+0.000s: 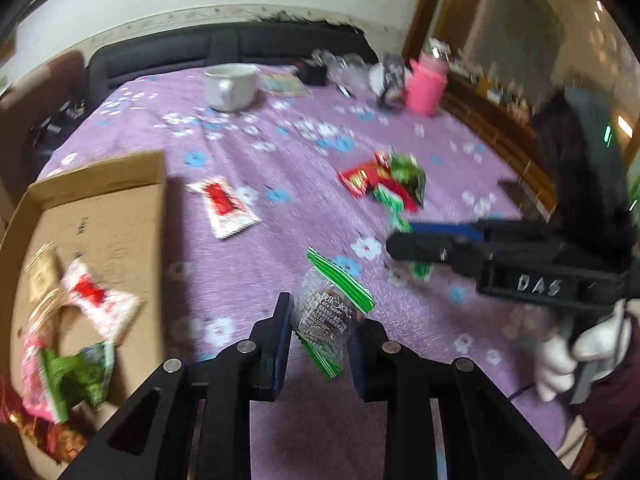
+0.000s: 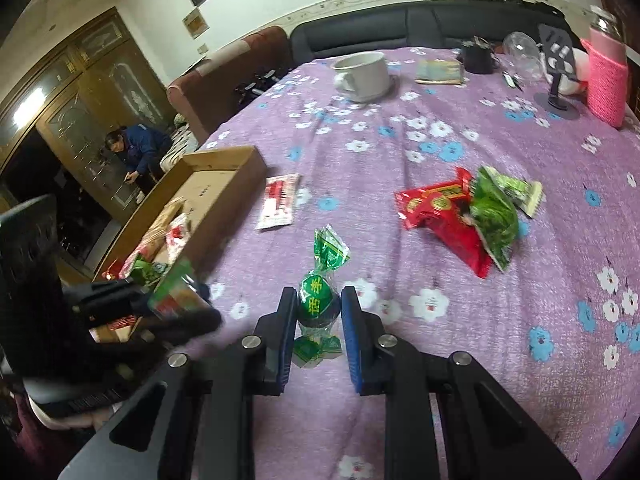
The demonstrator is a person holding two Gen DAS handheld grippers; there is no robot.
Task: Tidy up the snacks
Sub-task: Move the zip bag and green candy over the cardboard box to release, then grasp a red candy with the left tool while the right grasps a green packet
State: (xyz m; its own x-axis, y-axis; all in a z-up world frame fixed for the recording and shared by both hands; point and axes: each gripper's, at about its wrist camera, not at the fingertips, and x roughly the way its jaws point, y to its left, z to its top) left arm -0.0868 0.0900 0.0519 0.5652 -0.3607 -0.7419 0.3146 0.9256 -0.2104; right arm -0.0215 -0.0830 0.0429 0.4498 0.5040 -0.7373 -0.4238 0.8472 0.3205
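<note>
Snacks are clamped in both tongs: left tongs (image 1: 322, 330), right tongs (image 2: 319, 312).

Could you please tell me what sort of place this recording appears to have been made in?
Most likely a home living or dining room. A table under a purple floral cloth carries a white mug and loose snacks, a dark sofa runs along the wall behind it, and a wooden glass-fronted cabinet stands to one side.

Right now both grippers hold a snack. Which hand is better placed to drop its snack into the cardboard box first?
Left. The left gripper grips a clear green-edged packet right beside the cardboard box. The right gripper, shut on a green wrapped candy, sits farther from it.
</note>
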